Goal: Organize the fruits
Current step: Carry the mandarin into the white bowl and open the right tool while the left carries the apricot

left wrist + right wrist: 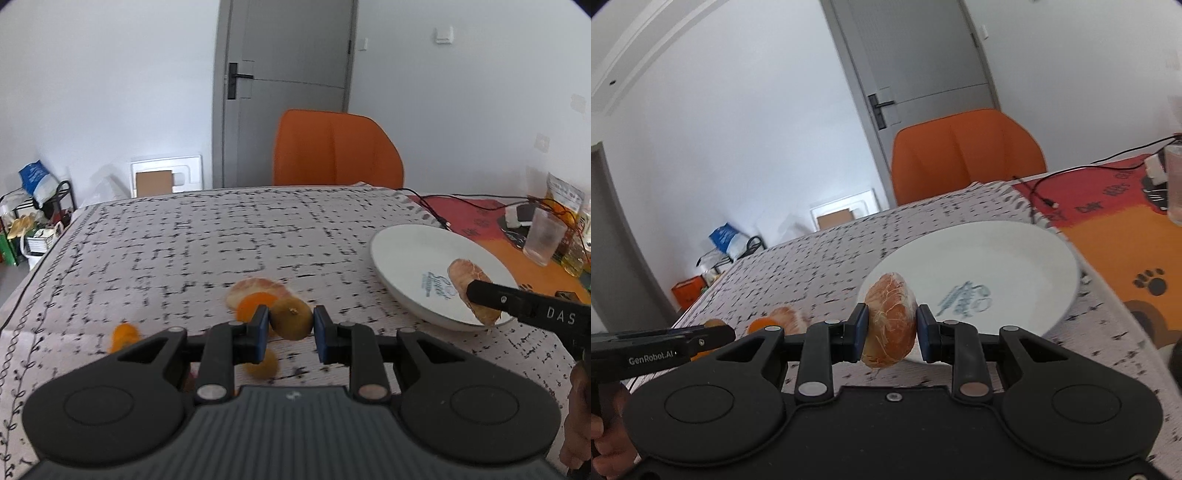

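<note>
My left gripper (291, 325) is shut on a brown kiwi (291, 318) and holds it above the patterned tablecloth. Below and beside it lie a peeled orange half (255, 286), an orange piece (253, 304) and smaller orange pieces (123, 334). My right gripper (891, 330) is shut on a peeled orange half (891, 328) and holds it over the near rim of the white plate (1015, 258). The plate (406, 251) and the right gripper's orange half (472, 291) also show in the left wrist view. The left gripper shows at the left of the right wrist view (713, 334).
An orange chair (332, 147) stands behind the table's far edge. To the right lie a coloured mat (480, 218), a black cable (432, 210), a glass (545, 236) and bottles. Clutter sits on the floor at the far left (33, 218).
</note>
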{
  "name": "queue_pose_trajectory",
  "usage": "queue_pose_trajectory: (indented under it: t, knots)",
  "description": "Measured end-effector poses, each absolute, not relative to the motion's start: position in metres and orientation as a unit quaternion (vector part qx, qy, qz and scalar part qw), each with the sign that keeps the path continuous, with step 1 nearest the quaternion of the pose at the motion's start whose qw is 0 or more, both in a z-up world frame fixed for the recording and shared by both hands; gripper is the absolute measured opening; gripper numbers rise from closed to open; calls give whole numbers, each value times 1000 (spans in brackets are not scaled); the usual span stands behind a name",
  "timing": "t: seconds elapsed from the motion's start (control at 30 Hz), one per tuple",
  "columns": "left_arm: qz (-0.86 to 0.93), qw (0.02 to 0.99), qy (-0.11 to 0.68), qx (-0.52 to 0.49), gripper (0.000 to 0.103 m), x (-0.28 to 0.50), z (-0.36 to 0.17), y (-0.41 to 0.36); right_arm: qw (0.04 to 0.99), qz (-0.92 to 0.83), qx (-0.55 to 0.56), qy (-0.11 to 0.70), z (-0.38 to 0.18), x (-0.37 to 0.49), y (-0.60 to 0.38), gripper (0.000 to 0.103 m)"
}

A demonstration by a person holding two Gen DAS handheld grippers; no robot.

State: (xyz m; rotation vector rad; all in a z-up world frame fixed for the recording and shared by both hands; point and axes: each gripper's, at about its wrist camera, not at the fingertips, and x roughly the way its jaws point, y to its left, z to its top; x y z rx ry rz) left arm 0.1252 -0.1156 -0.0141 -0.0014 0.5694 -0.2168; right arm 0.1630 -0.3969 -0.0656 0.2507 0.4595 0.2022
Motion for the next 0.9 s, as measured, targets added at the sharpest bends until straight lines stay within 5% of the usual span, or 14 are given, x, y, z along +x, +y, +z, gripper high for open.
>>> queue_pose_trajectory:
  t: [0.53,0.9]
  knots:
    - [-141,951,275,23,24,158,-11,-187,966,75,139,204,-70,180,-444,27]
    - [-158,946,280,33,24,172,-16,-215,969,69,155,180,-71,171,-457,41]
